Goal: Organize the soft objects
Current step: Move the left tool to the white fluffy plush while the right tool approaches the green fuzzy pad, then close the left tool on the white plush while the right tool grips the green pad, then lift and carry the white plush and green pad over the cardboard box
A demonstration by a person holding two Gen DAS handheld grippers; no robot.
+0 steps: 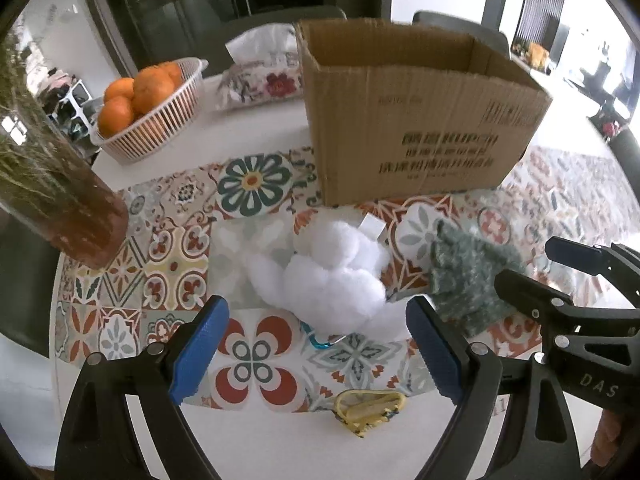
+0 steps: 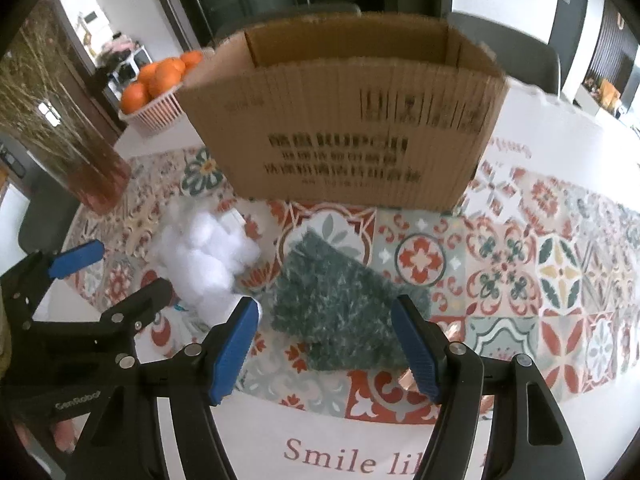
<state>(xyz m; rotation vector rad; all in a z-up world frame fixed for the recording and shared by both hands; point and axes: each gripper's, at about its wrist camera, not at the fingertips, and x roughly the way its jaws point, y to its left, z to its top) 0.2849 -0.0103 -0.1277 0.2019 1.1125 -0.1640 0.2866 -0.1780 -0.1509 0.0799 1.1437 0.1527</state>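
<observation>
A white fluffy cotton wad (image 1: 332, 276) lies on the patterned tablecloth (image 1: 132, 280), in front of an open cardboard box (image 1: 420, 120). A green fuzzy cloth (image 1: 468, 276) lies to its right. My left gripper (image 1: 316, 320) is open and empty, its jaws on either side of the wad's near edge. My right gripper (image 2: 324, 320) is open and empty, its jaws on either side of the green cloth (image 2: 340, 304). The wad (image 2: 204, 260) and the box (image 2: 344, 120) also show in the right wrist view. Each gripper shows in the other's view, the right (image 1: 532, 268) and the left (image 2: 120, 264).
A basket of oranges (image 1: 148, 108), a tissue pack (image 1: 264, 76) and a vase of dry grass (image 1: 68, 200) stand at the back left. A blue clip (image 1: 320, 340) and a yellow item (image 1: 368, 406) lie near the front table edge. Chairs stand behind the table.
</observation>
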